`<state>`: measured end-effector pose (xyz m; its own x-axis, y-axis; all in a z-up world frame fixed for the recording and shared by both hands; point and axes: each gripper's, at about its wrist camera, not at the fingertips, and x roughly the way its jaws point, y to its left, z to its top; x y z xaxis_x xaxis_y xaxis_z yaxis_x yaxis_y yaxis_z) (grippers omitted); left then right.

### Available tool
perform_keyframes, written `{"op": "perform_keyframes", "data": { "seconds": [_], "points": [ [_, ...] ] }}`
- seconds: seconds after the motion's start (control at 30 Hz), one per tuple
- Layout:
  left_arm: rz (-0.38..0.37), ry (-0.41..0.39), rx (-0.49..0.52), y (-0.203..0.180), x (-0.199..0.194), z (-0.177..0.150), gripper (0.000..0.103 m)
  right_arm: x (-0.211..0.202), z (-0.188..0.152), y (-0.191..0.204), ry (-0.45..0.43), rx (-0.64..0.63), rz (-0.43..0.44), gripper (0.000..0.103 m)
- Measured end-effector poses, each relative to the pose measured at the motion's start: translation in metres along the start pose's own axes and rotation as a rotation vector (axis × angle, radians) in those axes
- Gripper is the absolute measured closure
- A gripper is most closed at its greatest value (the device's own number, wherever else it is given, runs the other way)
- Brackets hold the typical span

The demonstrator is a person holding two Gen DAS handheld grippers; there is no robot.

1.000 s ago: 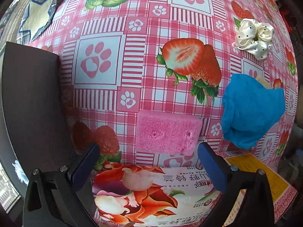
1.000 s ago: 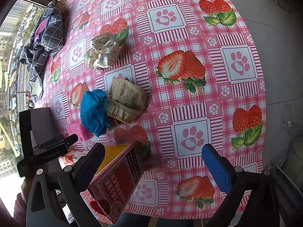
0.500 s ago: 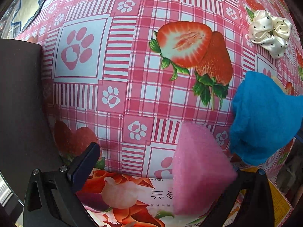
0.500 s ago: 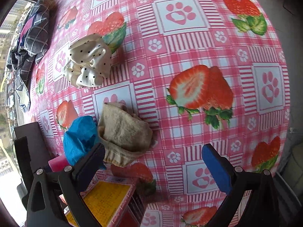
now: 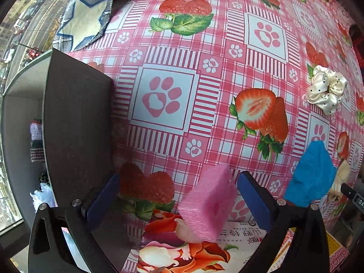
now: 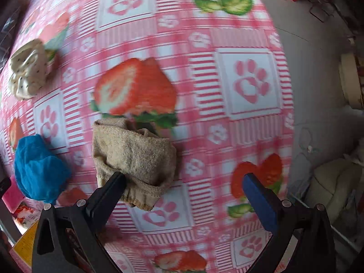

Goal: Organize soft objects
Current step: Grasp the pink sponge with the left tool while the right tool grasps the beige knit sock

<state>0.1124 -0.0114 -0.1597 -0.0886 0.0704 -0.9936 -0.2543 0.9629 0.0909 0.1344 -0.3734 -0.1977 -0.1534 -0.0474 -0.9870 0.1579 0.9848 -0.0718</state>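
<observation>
Sponge (image 5: 210, 201) leans tilted against the inner face of your left gripper's (image 5: 179, 195) right finger, jaws spread wide, left finger clear of it. Blue cloth (image 5: 312, 176) lies right of those jaws. Your right gripper (image 6: 184, 187) is spread too, left fingertip touching the tan sock (image 6: 136, 157).

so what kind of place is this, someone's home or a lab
Most likely a home. A table wears a strawberry and paw-print tablecloth, household soft items lie on it, such as a polka-dot scrunchie and a beige sock, and street traffic shows through a window.
</observation>
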Motion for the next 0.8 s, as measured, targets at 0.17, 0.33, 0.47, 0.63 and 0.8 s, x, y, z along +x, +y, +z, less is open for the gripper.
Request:
{"op": "perform_keyframes", "data": {
  "seconds": [0.17, 0.33, 0.47, 0.63, 0.8],
  "points": [
    [-0.068, 0.070, -0.064, 0.005, -0.009, -0.011, 0.000, -0.006, -0.017, -0.037, -0.014, 0.075, 0.162, 0.000],
    [-0.052, 0.123, -0.157, 0.008, 0.008, -0.021, 0.000, -0.006, -0.029, -0.035, -0.028, 0.041, 0.216, 0.000],
    [-0.015, 0.144, -0.207, 0.011, 0.025, -0.028, 0.000, -0.006, -0.025, -0.014, -0.044, 0.014, 0.210, 0.000],
    [-0.006, 0.182, -0.273, 0.017, 0.048, -0.038, 0.000, 0.012, -0.010, 0.007, -0.020, -0.028, 0.176, 0.000],
    [-0.011, 0.187, -0.305, 0.024, 0.065, -0.038, 0.000, 0.033, -0.009, 0.015, 0.005, -0.049, 0.140, 0.000]
  ]
}}
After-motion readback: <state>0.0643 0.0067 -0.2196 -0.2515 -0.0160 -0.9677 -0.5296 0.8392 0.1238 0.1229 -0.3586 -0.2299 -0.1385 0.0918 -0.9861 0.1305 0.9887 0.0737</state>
